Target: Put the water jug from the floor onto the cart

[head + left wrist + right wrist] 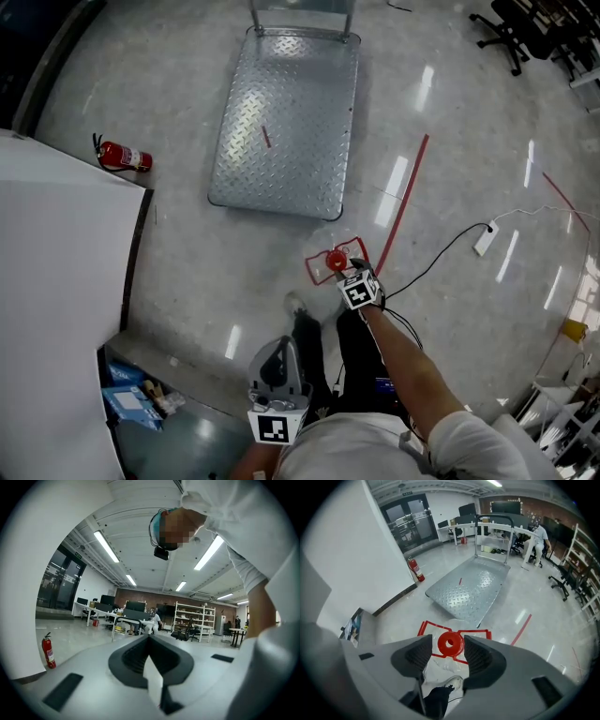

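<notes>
The water jug (335, 260) stands on the floor just short of the cart's near edge; it is clear, with a red cap (449, 642) and a red handle frame. The cart (286, 122) is a bare metal diamond-plate platform with its handle at the far end (473, 588). My right gripper (352, 272) points steeply down over the jug, and its jaws stand open on either side of the red cap without pressing it (449, 646). My left gripper (278, 366) is held low near the person's body, pointing out level across the room, its jaws shut on nothing (150, 639).
A red fire extinguisher (122, 157) lies by the white partition (56, 272) on the left. A red tape line (403, 202) runs right of the cart, and a power strip with its cable (485, 240) lies further right. Office chairs (511, 33) stand at the far right.
</notes>
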`<state>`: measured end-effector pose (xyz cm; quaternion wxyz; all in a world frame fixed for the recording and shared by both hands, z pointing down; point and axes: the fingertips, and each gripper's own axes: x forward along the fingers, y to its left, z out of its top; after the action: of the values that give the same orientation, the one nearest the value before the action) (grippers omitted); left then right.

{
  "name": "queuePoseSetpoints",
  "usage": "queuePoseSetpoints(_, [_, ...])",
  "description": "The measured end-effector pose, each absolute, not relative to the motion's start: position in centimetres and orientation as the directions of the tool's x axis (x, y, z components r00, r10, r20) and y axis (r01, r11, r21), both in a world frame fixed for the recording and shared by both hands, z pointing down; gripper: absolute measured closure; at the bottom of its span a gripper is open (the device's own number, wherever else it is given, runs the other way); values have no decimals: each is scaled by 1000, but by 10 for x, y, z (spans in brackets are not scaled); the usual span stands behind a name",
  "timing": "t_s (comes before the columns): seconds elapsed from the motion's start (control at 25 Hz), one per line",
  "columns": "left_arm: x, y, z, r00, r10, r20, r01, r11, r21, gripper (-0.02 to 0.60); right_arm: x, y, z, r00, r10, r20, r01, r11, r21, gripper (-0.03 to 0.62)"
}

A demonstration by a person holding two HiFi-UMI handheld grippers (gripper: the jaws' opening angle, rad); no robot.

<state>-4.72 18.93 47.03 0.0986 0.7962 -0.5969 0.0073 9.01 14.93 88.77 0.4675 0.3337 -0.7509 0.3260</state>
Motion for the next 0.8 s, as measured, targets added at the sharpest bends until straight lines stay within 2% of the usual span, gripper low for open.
queuePoseSetpoints(0.2, [-62,184,492,267,-951,157,-958,-244,154,578,85,146,928,-309,-136,941,-813,551,-187,340])
queuePoseSetpoints(0.44, [-71,187,512,238,-952,195,-964,-208,165,578,80,153,961,-280,-88,956,-803,568,-183,321])
queuePoseSetpoints(0.8, [-83,196,524,223,-950,219,-967,-188,171,578,79,155,982,-237,-95,967,-820,553,-147,311])
